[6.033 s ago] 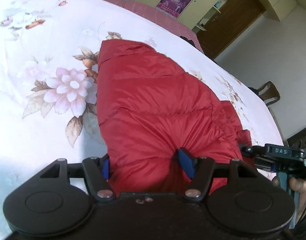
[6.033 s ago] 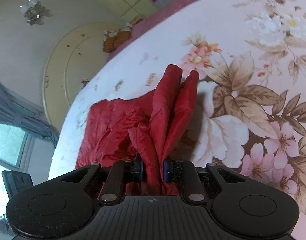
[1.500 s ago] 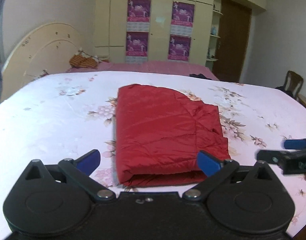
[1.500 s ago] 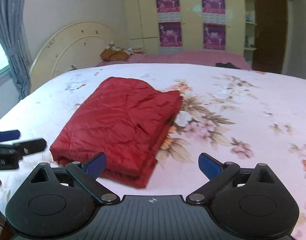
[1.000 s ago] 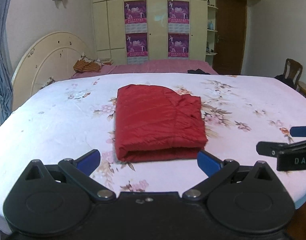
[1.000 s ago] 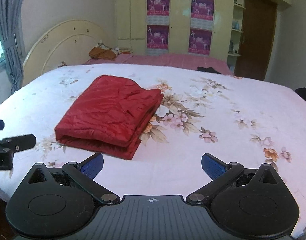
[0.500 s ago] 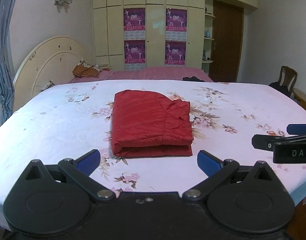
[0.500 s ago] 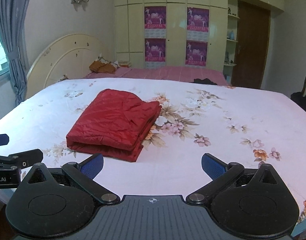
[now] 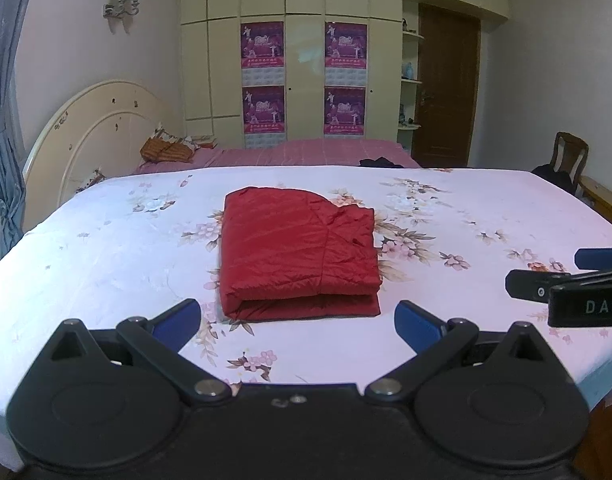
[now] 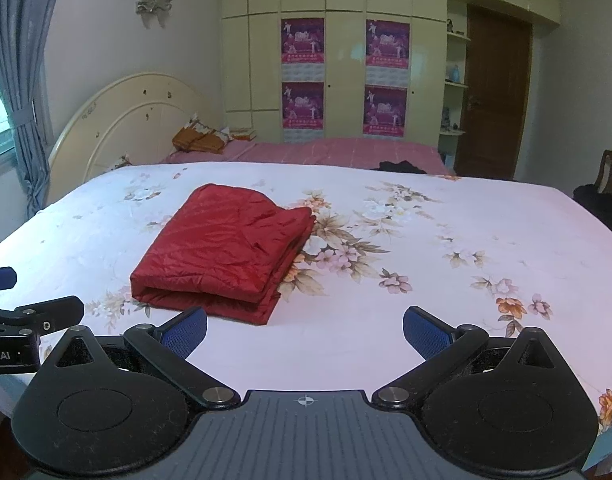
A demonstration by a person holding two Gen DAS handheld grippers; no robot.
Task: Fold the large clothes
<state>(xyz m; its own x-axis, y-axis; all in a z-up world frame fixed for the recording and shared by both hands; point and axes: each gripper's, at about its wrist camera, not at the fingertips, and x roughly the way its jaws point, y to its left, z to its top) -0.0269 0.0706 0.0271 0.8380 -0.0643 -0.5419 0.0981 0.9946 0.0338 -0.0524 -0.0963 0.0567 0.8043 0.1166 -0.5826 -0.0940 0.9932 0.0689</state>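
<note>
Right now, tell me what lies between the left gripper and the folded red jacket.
Only bare floral bedsheet lies between the open left gripper and the folded red jacket; the left wrist view shows it.

The left gripper [image 9: 298, 322] is matte black with blue finger pads [image 9: 178, 320] and silver pivot screws. The right gripper [image 10: 305, 330] matches, with a ribbed grey centre plate bearing a crosshair mark.

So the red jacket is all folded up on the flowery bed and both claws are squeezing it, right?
Not quite. The red jacket does lie folded on the flowery bed, but neither claw is squeezing it. The left claw and right claw are both open, apart from it, as both wrist views show.
</note>
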